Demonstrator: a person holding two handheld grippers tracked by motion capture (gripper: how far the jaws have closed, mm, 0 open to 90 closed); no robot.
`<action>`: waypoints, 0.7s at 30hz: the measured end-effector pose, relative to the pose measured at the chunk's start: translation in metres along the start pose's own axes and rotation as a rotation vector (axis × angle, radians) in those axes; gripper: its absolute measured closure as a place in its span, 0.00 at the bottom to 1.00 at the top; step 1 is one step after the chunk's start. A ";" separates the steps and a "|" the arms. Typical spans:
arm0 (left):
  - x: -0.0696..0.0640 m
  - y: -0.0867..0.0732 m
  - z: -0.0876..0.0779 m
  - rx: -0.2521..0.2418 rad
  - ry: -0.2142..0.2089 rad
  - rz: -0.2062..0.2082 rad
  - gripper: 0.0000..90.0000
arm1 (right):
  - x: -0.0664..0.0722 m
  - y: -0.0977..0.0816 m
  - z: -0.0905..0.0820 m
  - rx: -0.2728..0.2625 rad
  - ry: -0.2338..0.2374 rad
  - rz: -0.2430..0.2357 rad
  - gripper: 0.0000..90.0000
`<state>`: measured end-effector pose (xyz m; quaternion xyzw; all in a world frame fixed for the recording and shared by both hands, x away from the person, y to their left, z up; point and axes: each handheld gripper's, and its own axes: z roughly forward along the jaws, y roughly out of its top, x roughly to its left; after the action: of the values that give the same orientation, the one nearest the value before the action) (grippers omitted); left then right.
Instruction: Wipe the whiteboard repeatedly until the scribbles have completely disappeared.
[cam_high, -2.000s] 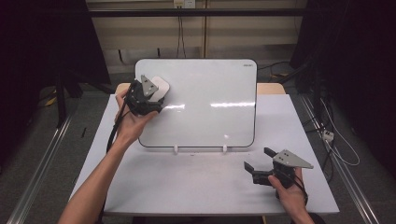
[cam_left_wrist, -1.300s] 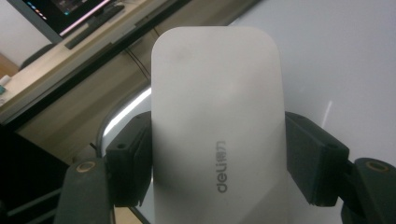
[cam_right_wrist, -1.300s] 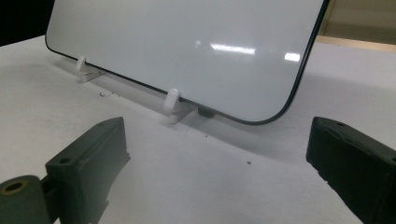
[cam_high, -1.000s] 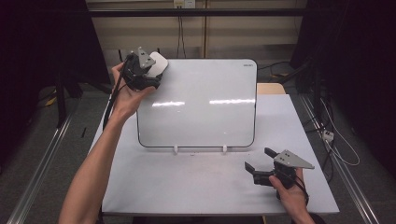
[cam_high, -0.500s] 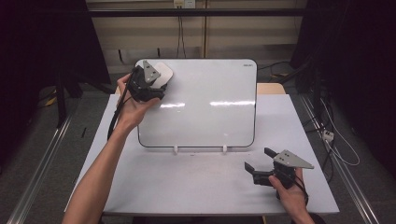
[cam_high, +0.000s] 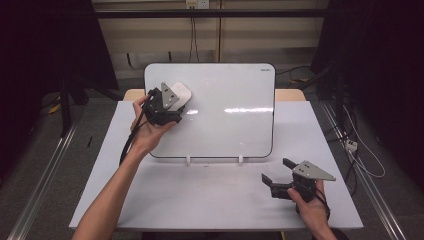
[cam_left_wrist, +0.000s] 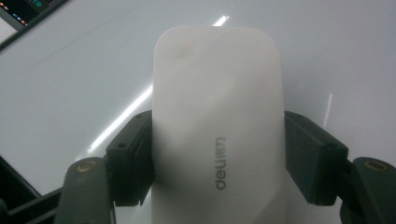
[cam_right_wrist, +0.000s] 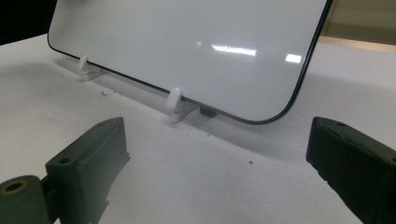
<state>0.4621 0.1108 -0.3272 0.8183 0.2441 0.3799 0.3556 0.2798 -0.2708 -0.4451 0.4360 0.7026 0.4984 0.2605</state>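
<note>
A whiteboard (cam_high: 225, 100) leans on small white feet on the table. My left gripper (cam_high: 172, 102) is shut on a white eraser (cam_high: 181, 93) and presses it flat against the board's upper left part. In the left gripper view the eraser (cam_left_wrist: 217, 135) carries a grey "deli" mark and sits between both jaws over the glossy board (cam_left_wrist: 70, 84). My right gripper (cam_high: 277, 172) stands open near the table's front right, holding nothing. The right gripper view looks at the board's lower edge (cam_right_wrist: 196, 46) and a foot (cam_right_wrist: 173, 100) between the open jaws.
The white table (cam_high: 200, 195) has bare room in front of the board. Dark curtains stand at both sides. Cables (cam_high: 355, 145) lie on the floor at the right, and a metal rail (cam_high: 45, 175) runs along the left.
My left gripper has swept the eraser over the board's upper left: up to the corner, then back down and right. The right gripper has stayed put.
</note>
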 end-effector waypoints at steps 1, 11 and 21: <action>-0.004 -0.001 0.000 0.002 -0.005 0.003 0.35 | 0.000 0.000 0.000 -0.001 0.001 -0.001 0.06; -0.021 -0.009 -0.002 0.002 0.002 0.007 0.35 | 0.000 0.000 0.000 -0.001 0.001 0.000 0.06; -0.014 -0.013 -0.005 -0.015 -0.062 -0.079 0.35 | 0.001 0.001 0.002 0.001 0.004 0.003 0.06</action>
<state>0.4481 0.1114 -0.3410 0.8169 0.2620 0.3417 0.3838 0.2809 -0.2690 -0.4447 0.4362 0.7027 0.4995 0.2579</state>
